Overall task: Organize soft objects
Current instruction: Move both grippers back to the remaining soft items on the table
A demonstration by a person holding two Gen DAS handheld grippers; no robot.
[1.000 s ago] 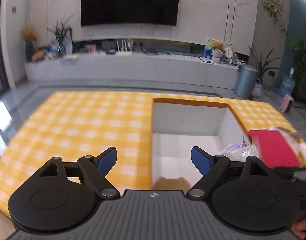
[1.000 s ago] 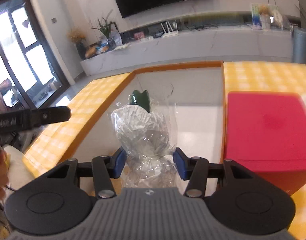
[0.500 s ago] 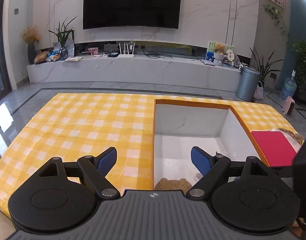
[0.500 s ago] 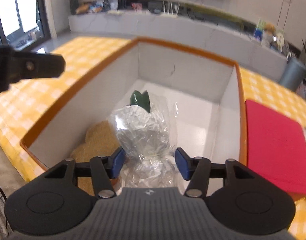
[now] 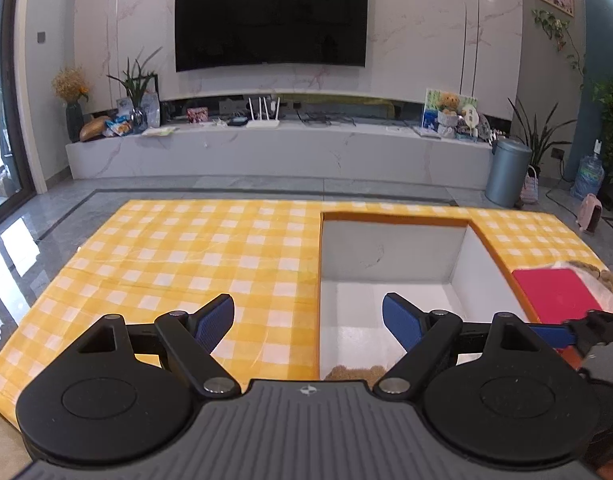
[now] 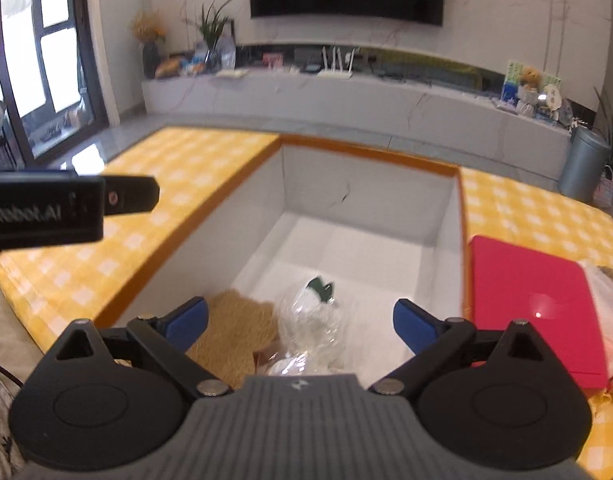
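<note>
A white open box (image 6: 346, 256) sits sunk in the yellow checked tabletop (image 6: 178, 184). A plastic-wrapped white toy with a green tip (image 6: 310, 320) lies on the box floor beside a brown furry toy (image 6: 234, 320). My right gripper (image 6: 300, 322) is open above them and holds nothing. My left gripper (image 5: 308, 322) is open and empty over the box's left rim (image 5: 320, 292). The brown toy (image 5: 352, 372) peeks out at its base. The right gripper's fingertips (image 5: 586, 326) show at the right edge.
A red flat lid (image 6: 530, 300) lies right of the box, with a bagged soft item (image 6: 610, 292) beyond it. The left gripper's body (image 6: 46, 208) juts in at the left. A TV bench and a bin (image 5: 506, 172) stand across the floor.
My right gripper carried the wrapped toy over the box, opened and let it go. The toy now lies on the box floor. The left gripper stayed open and nearly still.
</note>
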